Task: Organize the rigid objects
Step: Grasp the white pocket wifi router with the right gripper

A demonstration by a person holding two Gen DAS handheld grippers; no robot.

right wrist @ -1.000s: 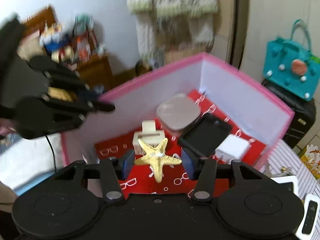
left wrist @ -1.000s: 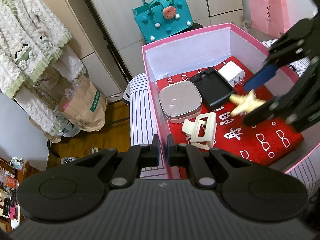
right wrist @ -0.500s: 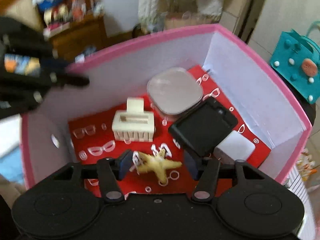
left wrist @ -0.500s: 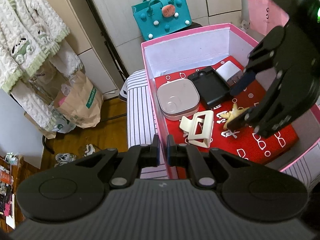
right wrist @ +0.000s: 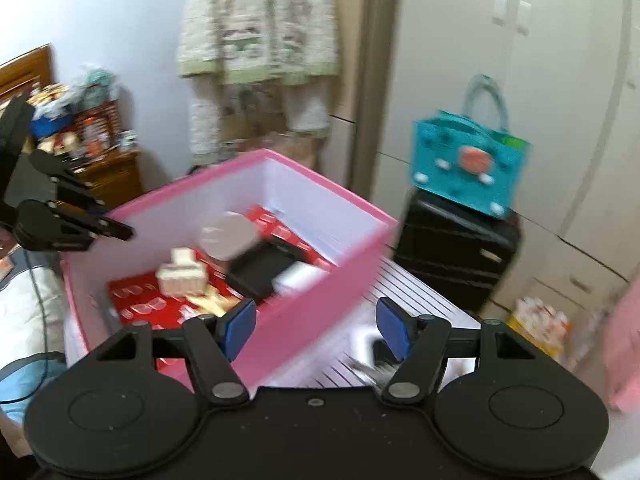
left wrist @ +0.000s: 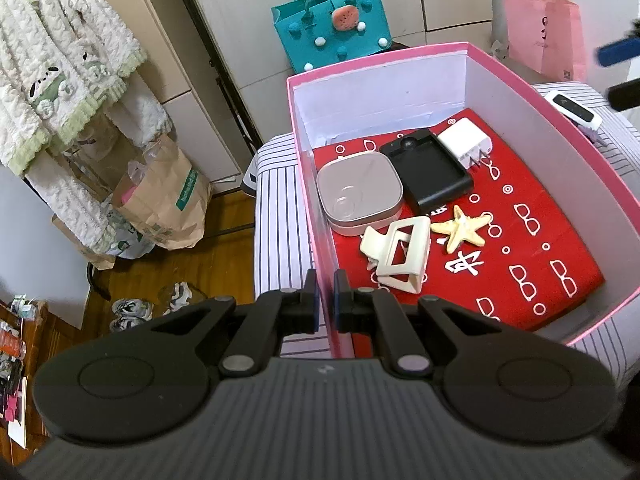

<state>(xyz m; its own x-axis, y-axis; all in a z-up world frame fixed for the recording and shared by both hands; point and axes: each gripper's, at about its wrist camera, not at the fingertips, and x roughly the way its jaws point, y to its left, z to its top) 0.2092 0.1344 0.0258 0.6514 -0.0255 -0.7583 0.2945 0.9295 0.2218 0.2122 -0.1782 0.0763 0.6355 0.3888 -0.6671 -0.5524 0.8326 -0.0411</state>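
Observation:
A pink box (left wrist: 304, 184) with a red patterned floor holds a beige starfish (left wrist: 462, 229), a cream hair clip (left wrist: 398, 256), a grey square case (left wrist: 358, 196), a black case (left wrist: 434, 174) and a white charger (left wrist: 466, 142). My left gripper (left wrist: 325, 306) is shut on the box's near-left wall. My right gripper (right wrist: 316, 326) is open and empty, above the box's right rim (right wrist: 320, 304); its fingertips (left wrist: 618, 50) show at the left wrist view's right edge. The right wrist view is blurred.
The box sits on a striped cloth surface (left wrist: 276, 216). A white device (left wrist: 572, 110) lies on the cloth right of the box. A teal bag (left wrist: 332, 28) on a black case (right wrist: 452, 256), a pink bag (left wrist: 544, 36) and a paper bag (left wrist: 164, 200) stand around.
My right gripper lowered the starfish onto the red floor, opened and let it go, then pulled up and right out of the box. My left gripper kept its hold.

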